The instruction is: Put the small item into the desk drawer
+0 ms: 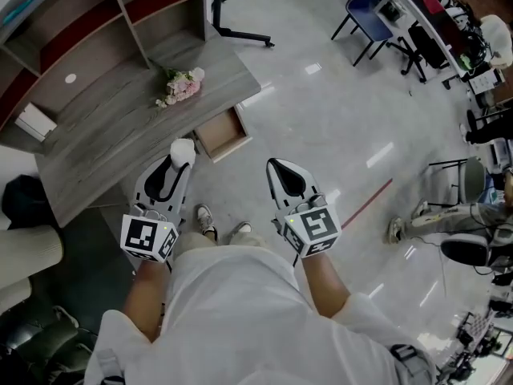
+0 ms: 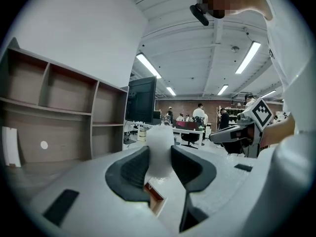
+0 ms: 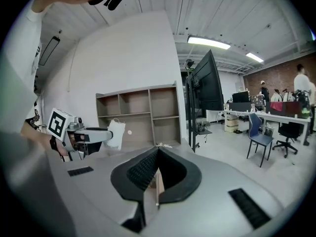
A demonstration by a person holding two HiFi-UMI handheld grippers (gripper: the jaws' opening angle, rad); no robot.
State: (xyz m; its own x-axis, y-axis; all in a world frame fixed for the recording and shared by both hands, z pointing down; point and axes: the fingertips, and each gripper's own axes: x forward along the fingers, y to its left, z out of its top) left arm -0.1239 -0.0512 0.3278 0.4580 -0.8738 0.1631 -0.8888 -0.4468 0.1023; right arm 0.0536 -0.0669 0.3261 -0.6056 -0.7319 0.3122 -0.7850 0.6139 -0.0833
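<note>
At desk front edge: one drawer (image 1: 223, 133), pulled out, only its bare wood bottom showing. Desk (image 1: 120, 135) top carries one bunch of pink-white flowers (image 1: 180, 87), just behind the drawer. Shelf unit (image 1: 88, 22) sits along the desk's back. Its wide lower bay holds one white boxy thing (image 1: 34, 121) standing at the left end. One small white round dot (image 1: 70, 78) is on the same bay's back panel.

Two claws, one per hand.
- Left claw (image 1: 181, 157) is pinching the one small white item (image 1: 183, 148). Both pads press on its sides and its top sticks out past the tips.
- The item hangs just left of the open drawer in the head view, near the desk's front edge. It is apart from the drawer, not inside it.
- Right claw (image 1: 280, 169) has its jaws pressed together with nothing between them. It hangs over the floor, right of the drawer.

Other counts: one blue chair (image 1: 367, 13) well across the floor, and two shoes (image 1: 207, 220) of the holder between the claws.
</note>
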